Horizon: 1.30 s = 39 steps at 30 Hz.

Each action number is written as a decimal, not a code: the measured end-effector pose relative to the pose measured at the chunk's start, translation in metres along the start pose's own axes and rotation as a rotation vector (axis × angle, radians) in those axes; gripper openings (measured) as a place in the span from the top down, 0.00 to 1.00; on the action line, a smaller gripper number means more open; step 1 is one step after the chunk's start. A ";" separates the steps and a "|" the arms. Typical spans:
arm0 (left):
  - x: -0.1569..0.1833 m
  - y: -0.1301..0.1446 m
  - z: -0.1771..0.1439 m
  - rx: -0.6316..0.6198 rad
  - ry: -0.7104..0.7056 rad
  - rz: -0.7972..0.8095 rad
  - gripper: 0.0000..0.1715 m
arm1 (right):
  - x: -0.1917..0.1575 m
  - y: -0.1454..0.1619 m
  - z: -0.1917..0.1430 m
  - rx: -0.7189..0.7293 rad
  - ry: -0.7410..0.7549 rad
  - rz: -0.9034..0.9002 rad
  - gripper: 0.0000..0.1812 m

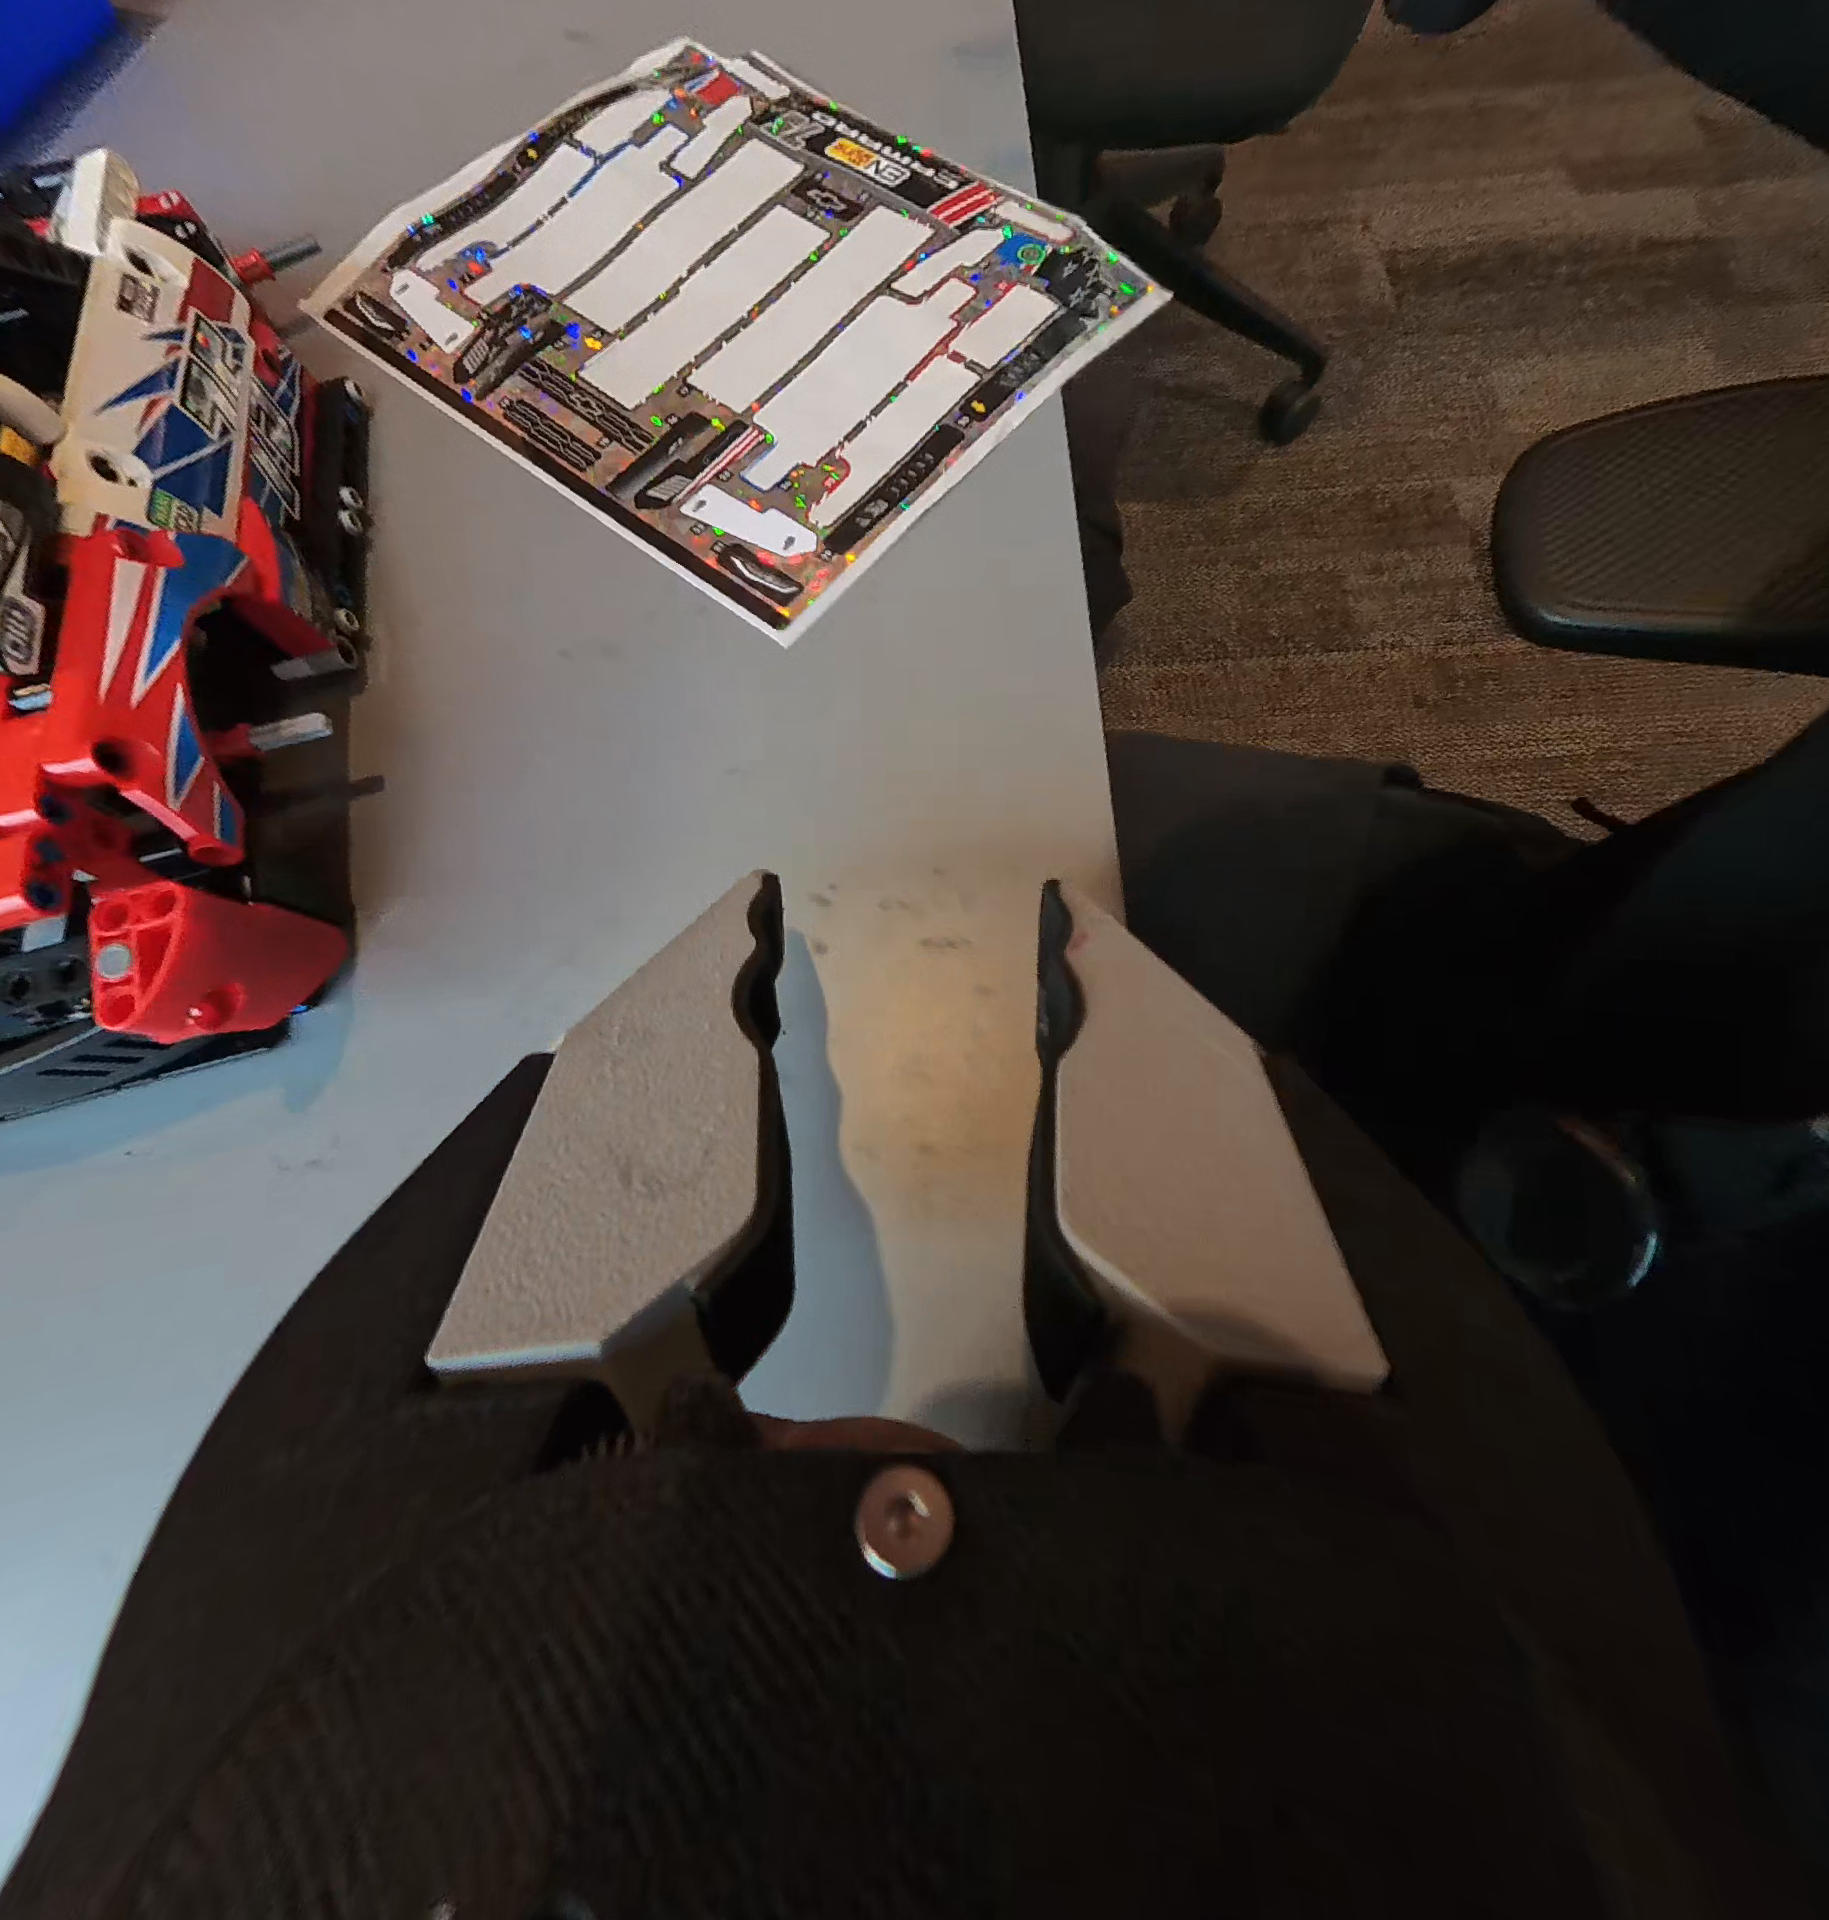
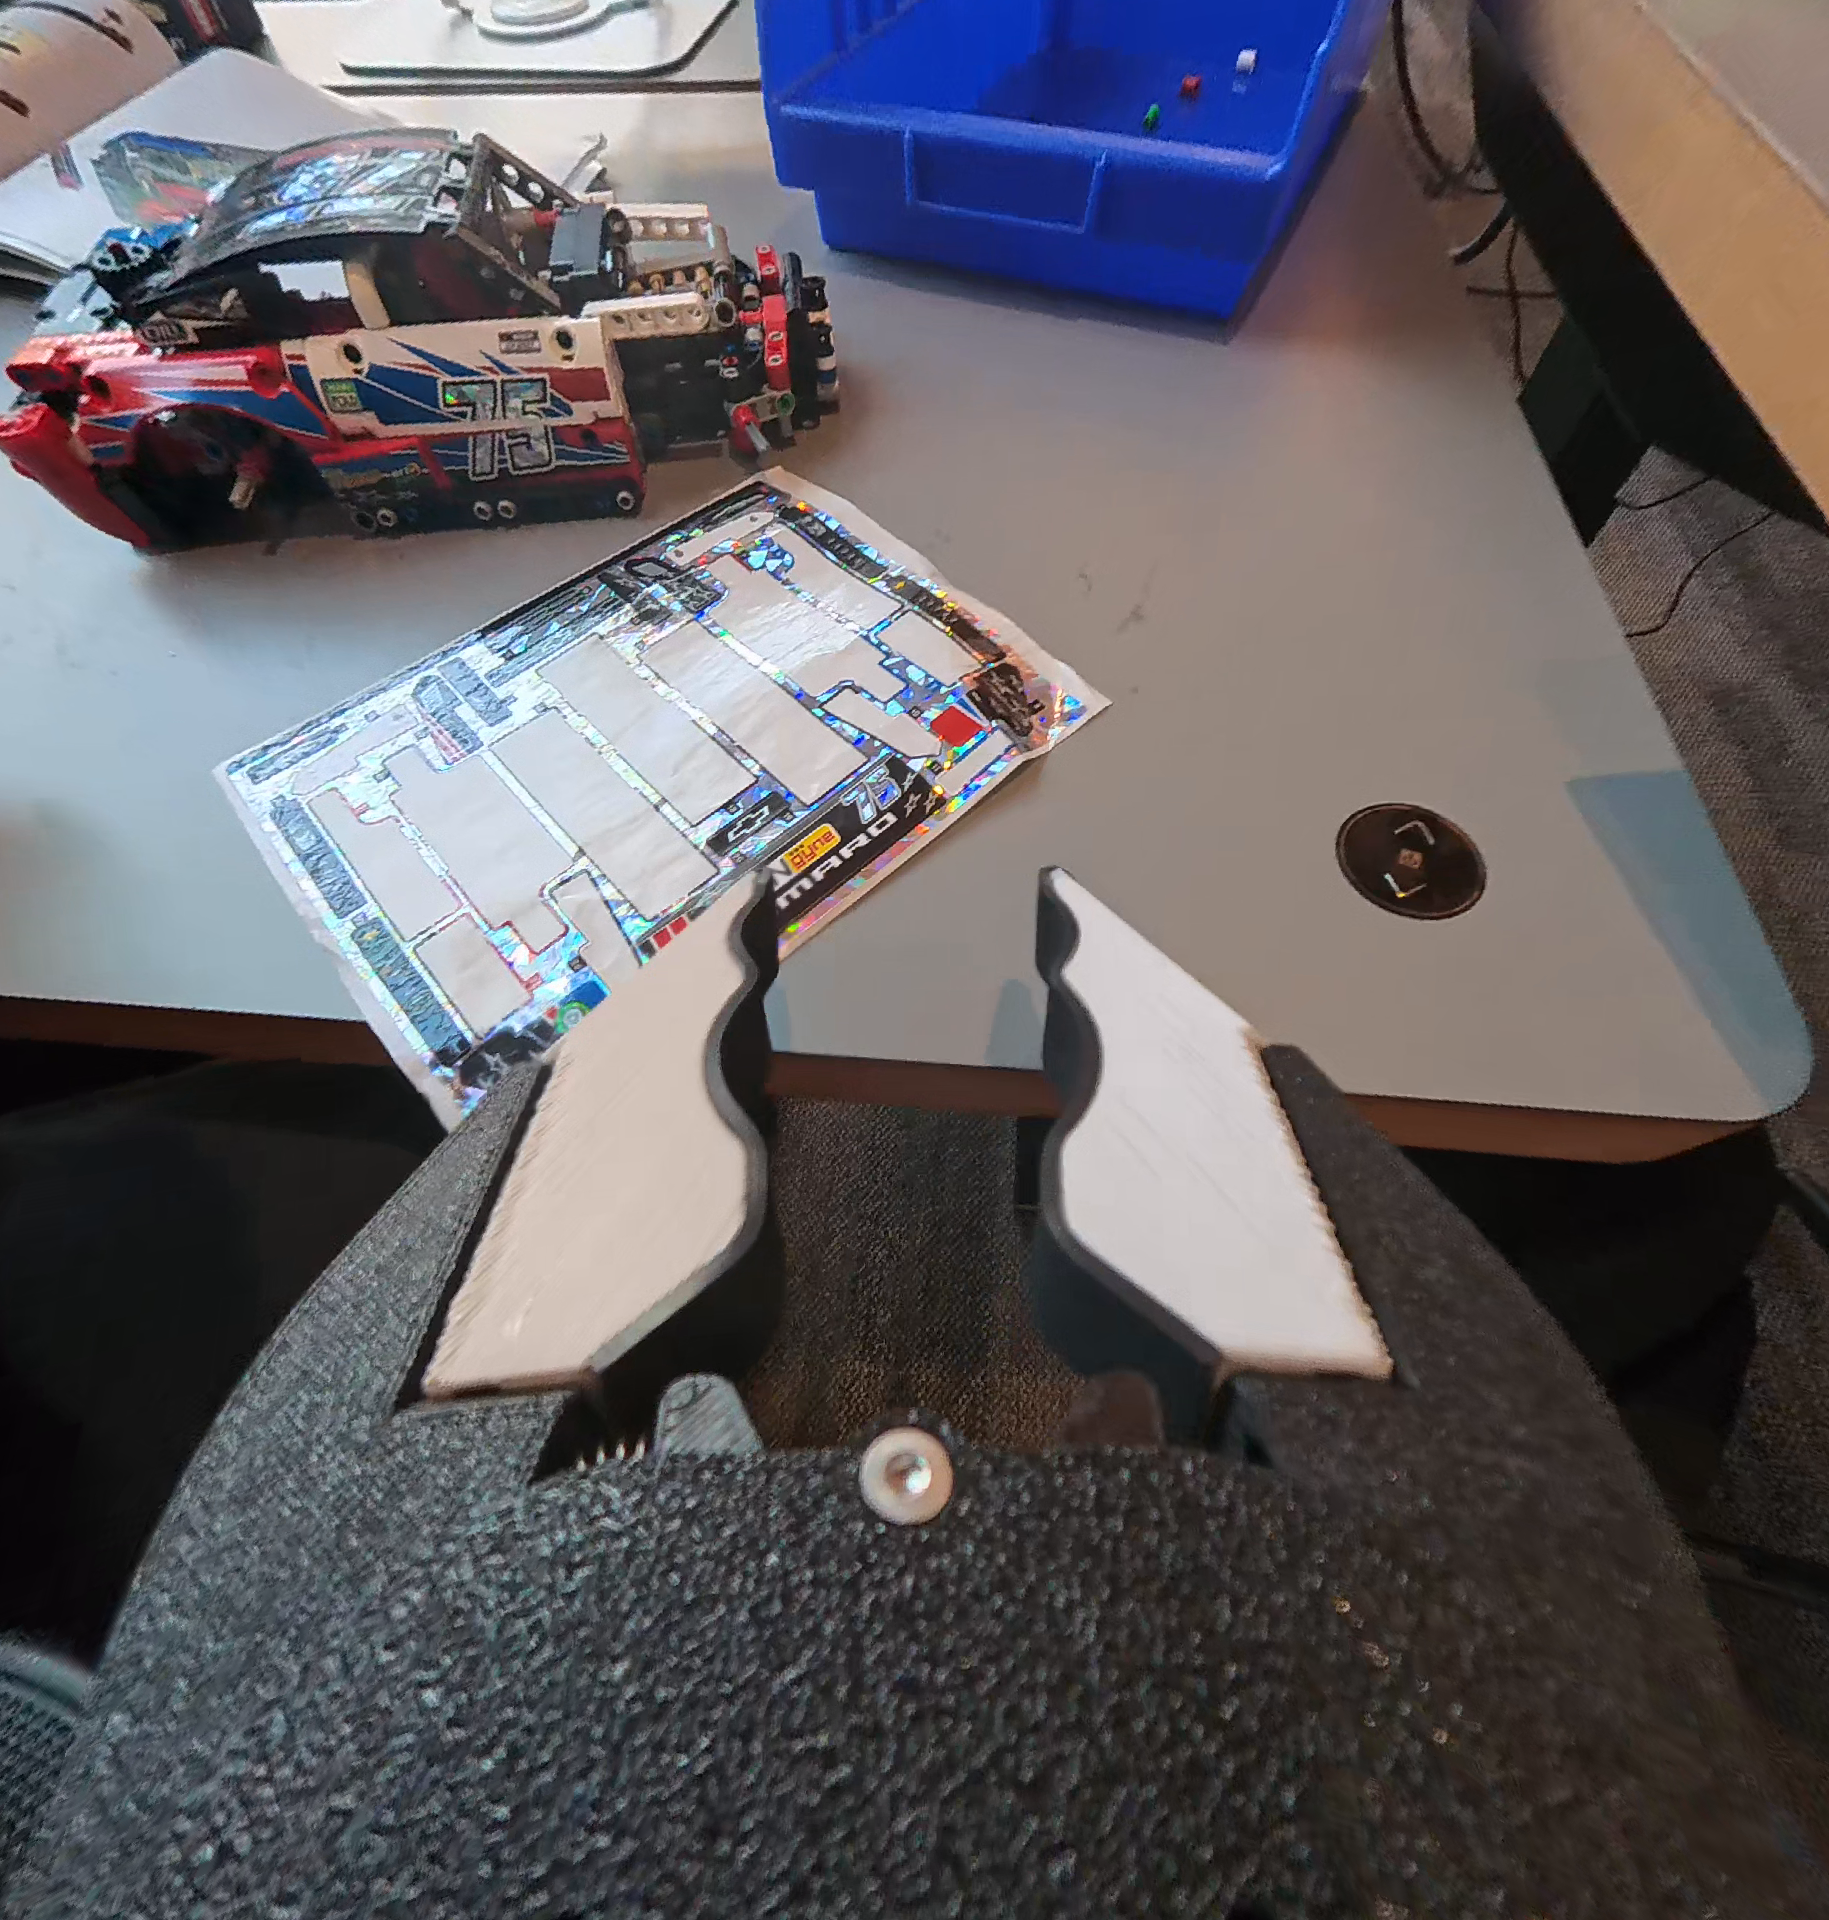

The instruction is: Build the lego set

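Spreading apart, the fingers of the left claw (image 1: 910,904) are held empty over the near edge of the grey table (image 1: 598,748), with nothing gripped between them. Off to the claw's left, the lego car (image 1: 131,582) is seen standing on the table: a red, white and blue body with decals, black beams underneath and bare axle ends sticking out from its side. Beyond the claw, the sticker sheet (image 1: 744,332) is laid flat near the table's edge, well apart from the fingertips; most of its shapes have been peeled away, so that white backing is left inside a glittering foil frame. A black office chair (image 1: 1201,156) is seen on the carpet past the table.

In the right wrist view, the right claw (image 2: 905,909) is likewise held wide and empty, just off the table's (image 2: 1305,582) front edge. Its left fingertip is overlapped with the near corner of the sticker sheet (image 2: 640,758) in the picture; whether they touch cannot be told. One corner of the sheet hangs over the table's front edge. The lego car (image 2: 390,405) is placed beyond the sheet, just beside its far edge, side on to the camera. A blue bin (image 2: 1045,156) is set farther back to the right, with a few tiny pieces (image 2: 1190,88) lying inside. An open booklet (image 2: 48,114) is seen behind the car, and a round black cable port (image 2: 1409,860) is set into the table near the right claw.
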<state>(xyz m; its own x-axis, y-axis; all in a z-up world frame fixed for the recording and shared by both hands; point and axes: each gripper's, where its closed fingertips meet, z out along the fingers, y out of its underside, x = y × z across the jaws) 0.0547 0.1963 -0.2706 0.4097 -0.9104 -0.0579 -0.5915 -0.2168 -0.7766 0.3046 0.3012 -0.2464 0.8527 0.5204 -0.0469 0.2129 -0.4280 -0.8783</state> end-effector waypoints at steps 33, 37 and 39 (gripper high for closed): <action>0.010 0.008 0.006 -0.061 0.164 -0.104 0.76 | 0.006 -0.044 0.040 0.146 -0.037 0.057 0.75; 0.011 0.009 0.007 -0.064 0.155 -0.084 0.77 | 0.005 -0.040 0.041 0.128 -0.031 0.053 0.75; 0.010 0.009 0.006 -0.064 0.158 -0.088 0.78 | 0.005 -0.043 0.038 0.138 -0.025 0.052 0.75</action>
<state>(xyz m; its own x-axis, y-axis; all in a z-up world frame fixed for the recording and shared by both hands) 0.0581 0.1871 -0.2821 0.3508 -0.9298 0.1113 -0.6033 -0.3152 -0.7326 0.2817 0.3505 -0.2268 0.8482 0.5193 -0.1044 0.0997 -0.3502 -0.9314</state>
